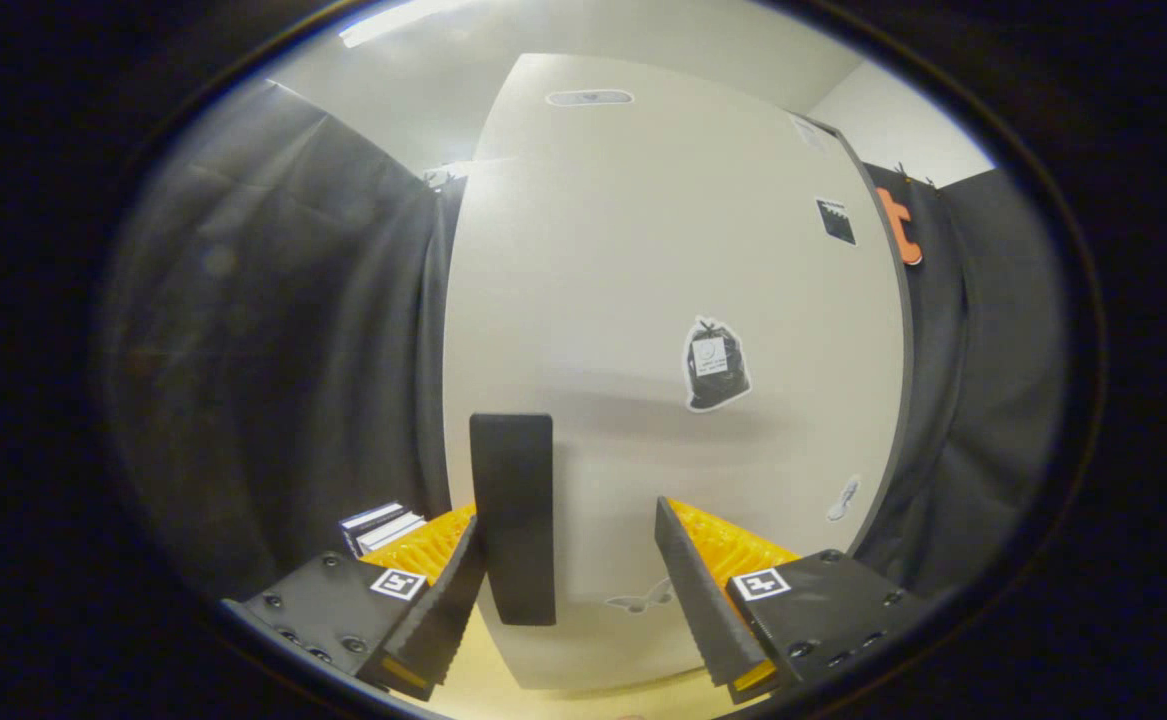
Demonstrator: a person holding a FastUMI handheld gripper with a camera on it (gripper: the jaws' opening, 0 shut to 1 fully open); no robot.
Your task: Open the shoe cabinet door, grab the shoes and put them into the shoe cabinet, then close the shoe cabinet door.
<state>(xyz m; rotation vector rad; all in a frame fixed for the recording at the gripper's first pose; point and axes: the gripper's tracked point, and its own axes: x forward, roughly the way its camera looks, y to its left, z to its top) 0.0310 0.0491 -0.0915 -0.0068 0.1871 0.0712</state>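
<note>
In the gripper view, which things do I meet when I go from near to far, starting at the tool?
The open tool, one finger against the black handle → the white cabinet door → the black cloth wall behind the cabinet.

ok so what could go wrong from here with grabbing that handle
1. The gripper is open with the dark handle beside one finger, not centred between them. Closing now may pinch it off-centre and slip.
2. The cabinet door is shut and close ahead; pushing further forward could ram the fingertips into its panel.
3. The black cloth hangs right by the door's edge and might snag as the door swings.
</note>
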